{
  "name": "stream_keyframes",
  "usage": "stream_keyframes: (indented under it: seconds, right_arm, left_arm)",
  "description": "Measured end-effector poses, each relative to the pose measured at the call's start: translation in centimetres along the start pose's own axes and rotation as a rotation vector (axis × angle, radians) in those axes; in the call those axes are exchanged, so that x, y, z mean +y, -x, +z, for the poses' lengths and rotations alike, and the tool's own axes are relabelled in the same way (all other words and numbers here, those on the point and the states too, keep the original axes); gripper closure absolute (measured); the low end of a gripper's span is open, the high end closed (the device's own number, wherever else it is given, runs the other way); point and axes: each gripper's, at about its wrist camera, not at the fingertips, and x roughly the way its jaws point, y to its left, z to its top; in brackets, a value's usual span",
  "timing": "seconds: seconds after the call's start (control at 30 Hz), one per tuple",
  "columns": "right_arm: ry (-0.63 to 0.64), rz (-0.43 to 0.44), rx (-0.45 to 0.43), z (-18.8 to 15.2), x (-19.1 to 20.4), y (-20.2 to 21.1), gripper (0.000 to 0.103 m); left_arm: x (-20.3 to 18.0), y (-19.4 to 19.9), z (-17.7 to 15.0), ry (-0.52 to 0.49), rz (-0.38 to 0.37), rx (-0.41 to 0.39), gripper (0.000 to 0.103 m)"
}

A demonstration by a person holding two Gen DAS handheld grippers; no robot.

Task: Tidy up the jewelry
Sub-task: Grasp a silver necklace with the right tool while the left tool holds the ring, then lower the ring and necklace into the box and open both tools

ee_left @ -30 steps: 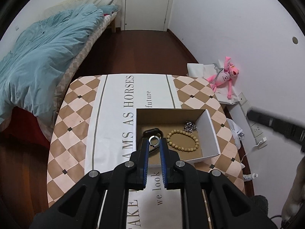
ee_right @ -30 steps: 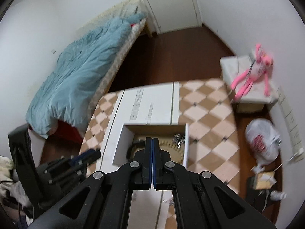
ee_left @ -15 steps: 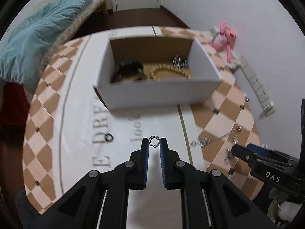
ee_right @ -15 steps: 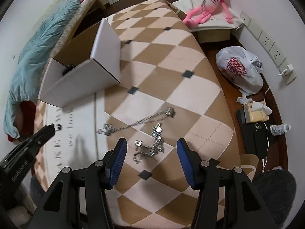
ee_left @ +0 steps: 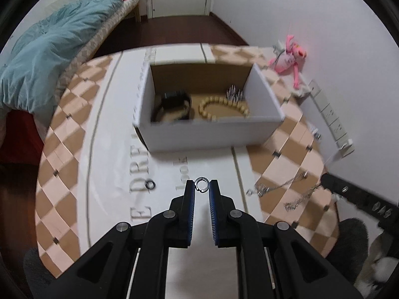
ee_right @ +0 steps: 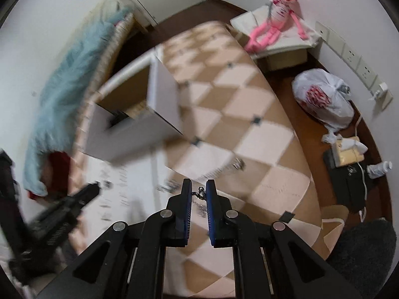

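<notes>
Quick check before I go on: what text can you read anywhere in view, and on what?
"E DRE": tablecloth, large sideways letters, cut off by the box.
"look": same cloth, smaller letters beside them.
Unreadable: blurred print at the cloth's far edge; red print on the plastic bag; the bottle label.
</notes>
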Motion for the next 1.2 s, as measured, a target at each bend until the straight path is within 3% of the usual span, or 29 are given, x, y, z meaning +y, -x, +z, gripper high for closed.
stream_keyframes:
  seconds: [0.23, 0.37, 0.53, 0.73, 0.9, 1.07, 1.13, 1.2]
  right_arm:
    - [0.096, 0.098, -0.104, 6.4, 5.3, 5.3, 0.092]
    - [0.179, 0.103, -0.109, 10.2, 8.8, 4.9, 0.092]
    - [0.233, 0.077, -0.015, 12.7, 11.3, 0.2, 0.092]
    - [0.224, 0.046, 0.107, 13.4, 11.5, -5.7, 0.091]
    - [0.206, 0.058, 0.176, 14.3, 11.0, -8.4, 0.090]
    - [0.191, 0.009, 0.237, 14.6, 9.8, -10.4, 0.087]
    - [0.183, -0.012, 0.242, 14.5, 9.2, -10.5, 0.078]
    - [0.186, -0.029, 0.227, 14.5, 8.9, -10.1, 0.070]
  left_arm:
    - [1.2, 3.3, 4.9, 0.012, -0.057, -0.063, 0.094]
    - [2.0, 3.2, 7.9, -0.007, -0.054, -0.075, 0.094]
    - [3.5, 0.9, 11.0, 0.004, -0.053, -0.039, 0.094]
    - [4.1, -2.7, 13.1, 0.012, -0.064, 0.044, 0.094]
    - [4.0, -5.4, 14.7, 0.034, -0.114, 0.125, 0.094]
    - [3.8, -6.5, 16.2, 0.046, -0.095, 0.136, 0.092]
    - [3.9, -6.5, 16.6, 0.042, -0.073, 0.130, 0.087]
    - [4.2, -6.4, 16.7, 0.041, -0.038, 0.113, 0.068]
